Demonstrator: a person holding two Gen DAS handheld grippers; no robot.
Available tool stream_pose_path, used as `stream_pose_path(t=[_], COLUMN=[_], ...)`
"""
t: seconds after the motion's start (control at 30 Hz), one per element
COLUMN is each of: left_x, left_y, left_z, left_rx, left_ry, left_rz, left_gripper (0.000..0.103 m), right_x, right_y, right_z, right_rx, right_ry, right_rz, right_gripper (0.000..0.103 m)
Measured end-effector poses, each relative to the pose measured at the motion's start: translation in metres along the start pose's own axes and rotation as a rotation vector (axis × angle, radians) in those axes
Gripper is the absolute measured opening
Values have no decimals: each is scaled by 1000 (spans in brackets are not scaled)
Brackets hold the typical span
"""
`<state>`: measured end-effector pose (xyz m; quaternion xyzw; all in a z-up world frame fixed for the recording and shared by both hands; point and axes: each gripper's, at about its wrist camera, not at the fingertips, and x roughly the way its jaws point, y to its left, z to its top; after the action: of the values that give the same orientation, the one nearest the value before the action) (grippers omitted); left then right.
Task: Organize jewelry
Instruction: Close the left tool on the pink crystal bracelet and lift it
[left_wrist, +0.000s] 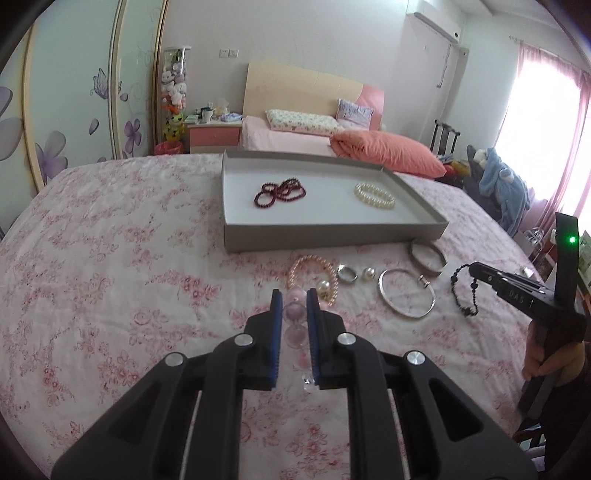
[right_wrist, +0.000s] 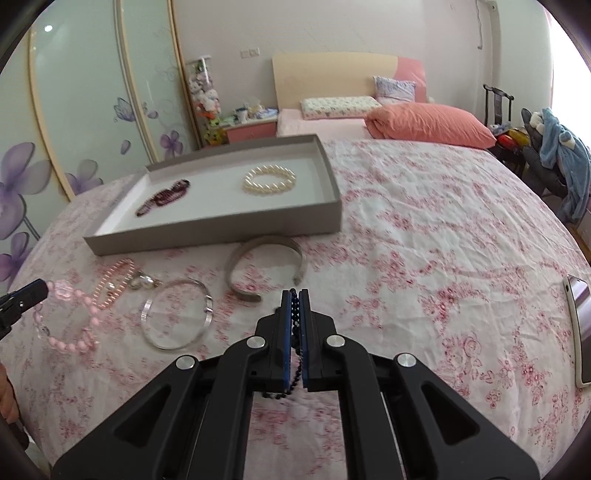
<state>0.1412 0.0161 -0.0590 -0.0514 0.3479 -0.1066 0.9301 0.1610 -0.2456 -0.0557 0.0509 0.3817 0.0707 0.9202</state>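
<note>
Left gripper (left_wrist: 292, 295) is clamped on the pink bead bracelet (right_wrist: 70, 321), dangling just over the floral bedspread (left_wrist: 110, 258). Right gripper (right_wrist: 294, 295) is pinched on a dark bead strand (left_wrist: 461, 291). Grey tray (left_wrist: 332, 230) behind holds red beads (left_wrist: 279, 192) and pearls (left_wrist: 375, 195); bangles lie loose between.

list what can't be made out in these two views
- Pink bead bracelet: in the left wrist view the left gripper fingers hide most of it.
- Dark bead strand: in the right wrist view the right gripper covers most of it.
- Phone: cut off by the right edge of the right wrist view.
- Small ring and pearl pieces: too small to identify.
</note>
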Motion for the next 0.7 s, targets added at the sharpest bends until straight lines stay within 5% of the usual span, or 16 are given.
stream_pose_path(t=[0.7], left_x=[-31], left_y=[-16], left_z=[16], left_rx=[11], left_ry=[-128], left_rz=[-47], left_gripper=[14], right_x=[-45], right_y=[28], right_z=[16], right_rx=[-2], right_ry=[-152], right_rz=[144], right_gripper=[5])
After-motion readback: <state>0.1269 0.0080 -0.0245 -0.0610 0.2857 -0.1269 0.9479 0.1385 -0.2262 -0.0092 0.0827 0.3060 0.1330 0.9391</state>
